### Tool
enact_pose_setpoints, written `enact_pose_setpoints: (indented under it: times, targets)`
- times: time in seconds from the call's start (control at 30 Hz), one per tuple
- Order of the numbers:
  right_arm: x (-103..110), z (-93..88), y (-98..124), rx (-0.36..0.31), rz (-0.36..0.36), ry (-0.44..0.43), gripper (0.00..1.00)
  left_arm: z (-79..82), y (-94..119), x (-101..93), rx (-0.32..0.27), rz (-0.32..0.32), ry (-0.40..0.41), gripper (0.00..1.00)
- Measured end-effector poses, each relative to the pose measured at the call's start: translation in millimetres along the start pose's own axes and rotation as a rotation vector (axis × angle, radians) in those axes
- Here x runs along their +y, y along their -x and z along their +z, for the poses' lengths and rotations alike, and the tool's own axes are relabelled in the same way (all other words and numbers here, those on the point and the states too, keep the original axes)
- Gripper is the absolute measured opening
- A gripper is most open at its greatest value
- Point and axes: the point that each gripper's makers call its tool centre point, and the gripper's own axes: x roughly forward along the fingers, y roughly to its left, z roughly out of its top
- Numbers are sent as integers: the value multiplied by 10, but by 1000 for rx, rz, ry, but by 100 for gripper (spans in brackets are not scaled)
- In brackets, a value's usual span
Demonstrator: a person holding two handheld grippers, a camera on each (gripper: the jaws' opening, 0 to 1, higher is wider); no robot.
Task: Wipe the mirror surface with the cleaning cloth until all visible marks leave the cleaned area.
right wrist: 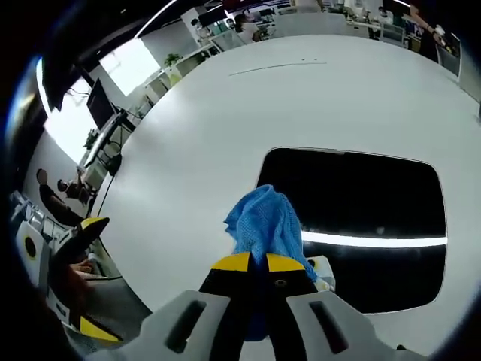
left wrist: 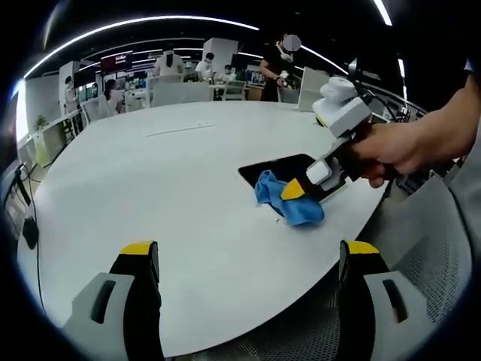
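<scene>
Mid-wipe | your right gripper point(right wrist: 252, 263) fingers pinched blue cloth point(right wrist: 264, 218) on mirror point(right wrist: 376, 195) edge | left gripper point(left wrist: 248, 259) fingers spread, idle over bench point(left wrist: 150, 173) | next: sweep across glass

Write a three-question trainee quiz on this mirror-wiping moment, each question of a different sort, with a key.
1. True or false: the right gripper is shut on the blue cloth.
2. Multiple choice: the cloth rests a) in the middle of the mirror, b) at the mirror's edge, partly over the white table, c) off the table.
3. Fill in: the left gripper hovers with its jaws ____, holding nothing.

Key: 1 true; 2 b; 3 open.
</scene>
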Motion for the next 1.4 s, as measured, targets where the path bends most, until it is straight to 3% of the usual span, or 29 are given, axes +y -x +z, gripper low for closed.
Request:
enact_pose_setpoints:
  times: [0.53,1.4]
  targets:
    - [-62,269,-140,-3,-7,31,0,-22,-7,13,13,3,-2,99]
    - [-223,847,-439,-16,-14,97,0,-21,-8,49,12,17,-2,98]
